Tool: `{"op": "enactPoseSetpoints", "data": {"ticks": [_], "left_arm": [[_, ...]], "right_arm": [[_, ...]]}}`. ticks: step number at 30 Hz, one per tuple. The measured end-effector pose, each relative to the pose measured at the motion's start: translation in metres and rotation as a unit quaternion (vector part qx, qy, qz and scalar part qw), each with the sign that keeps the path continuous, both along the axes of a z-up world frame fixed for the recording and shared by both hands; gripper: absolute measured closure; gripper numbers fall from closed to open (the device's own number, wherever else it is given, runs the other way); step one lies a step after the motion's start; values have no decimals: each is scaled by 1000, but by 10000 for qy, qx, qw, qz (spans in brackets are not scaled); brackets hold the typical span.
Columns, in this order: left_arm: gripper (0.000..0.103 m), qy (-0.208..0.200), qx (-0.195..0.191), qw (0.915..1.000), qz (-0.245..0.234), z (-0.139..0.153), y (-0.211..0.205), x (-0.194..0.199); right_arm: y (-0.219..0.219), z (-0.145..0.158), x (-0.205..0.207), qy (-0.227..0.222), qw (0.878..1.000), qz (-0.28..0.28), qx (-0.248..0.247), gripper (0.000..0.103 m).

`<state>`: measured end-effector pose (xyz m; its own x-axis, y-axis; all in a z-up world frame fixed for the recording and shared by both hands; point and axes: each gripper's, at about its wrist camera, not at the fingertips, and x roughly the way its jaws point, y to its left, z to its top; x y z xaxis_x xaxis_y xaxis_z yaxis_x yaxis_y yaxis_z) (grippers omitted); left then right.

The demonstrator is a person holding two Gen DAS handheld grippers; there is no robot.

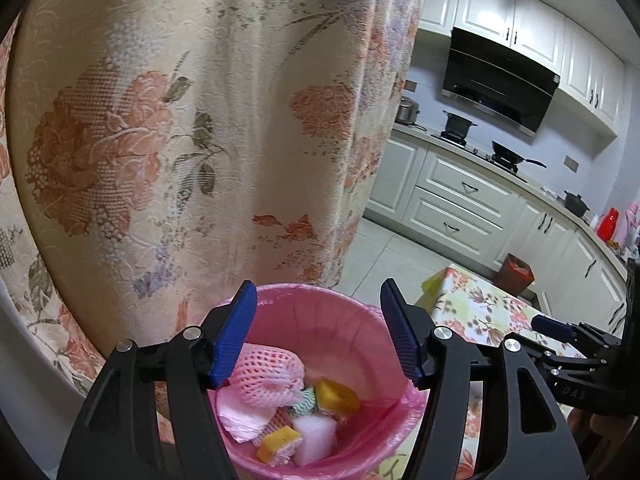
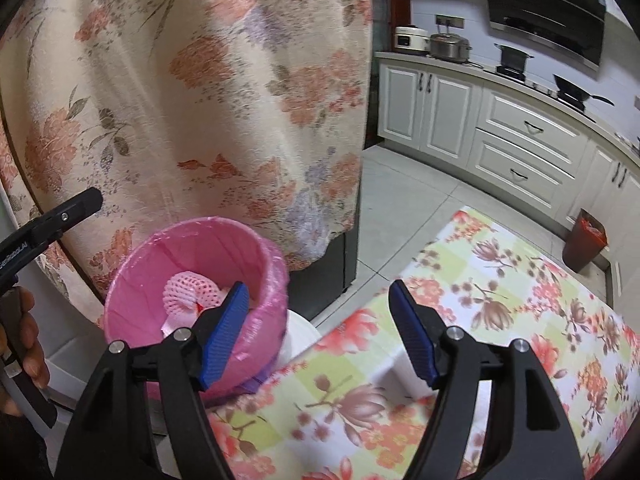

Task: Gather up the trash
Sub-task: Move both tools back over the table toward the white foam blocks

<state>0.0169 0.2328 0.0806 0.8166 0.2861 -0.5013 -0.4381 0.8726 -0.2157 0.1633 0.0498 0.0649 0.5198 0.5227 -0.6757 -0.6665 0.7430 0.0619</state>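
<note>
Holding the left gripper directly above the pink bin, you keep its jaws released with nothing between the blue pads, so that whatever is let go falls straight into the liner. The bin stands at the table's left edge, close against the floral curtain, which puts it within reach of both hands without crossing the table.

Inside the bin, the collected trash lies loose at the bottom: a pink foam fruit net, a crumpled pink wrapper, a yellow ring-shaped piece, a white foam lump and a yellow block. A pink plastic liner is folded over the rim, judged to be there so the contents can be lifted out together.

To the right, you hold the right gripper over the floral tablecloth, angled downward, with its jaws likewise released and empty. A white object lies on the table just beside the right pad; blur hides what it is, and it may be the next item to collect. Well apart on the kitchen floor stands a second, dark bin with a red liner, not involved here.

Readable writing is scarce. The right gripper's arm carries the marking "DA5" in the left wrist view, and the left gripper's handle shows a partial white label, too distorted to read.
</note>
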Motion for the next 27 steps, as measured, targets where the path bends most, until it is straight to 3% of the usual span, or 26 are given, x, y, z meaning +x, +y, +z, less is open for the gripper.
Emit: {"op": "enactPoseSetpoints", "data": {"ticks": [17, 27], "left_arm": [[43, 62, -24, 9982, -589, -7, -51, 21], [41, 210, -29, 9949, -990, -16, -83, 39]], "right_arm": [[-108, -17, 20, 59, 9951, -979, -94, 29], [-134, -44, 27, 274, 9921, -1208, -199, 24]]}}
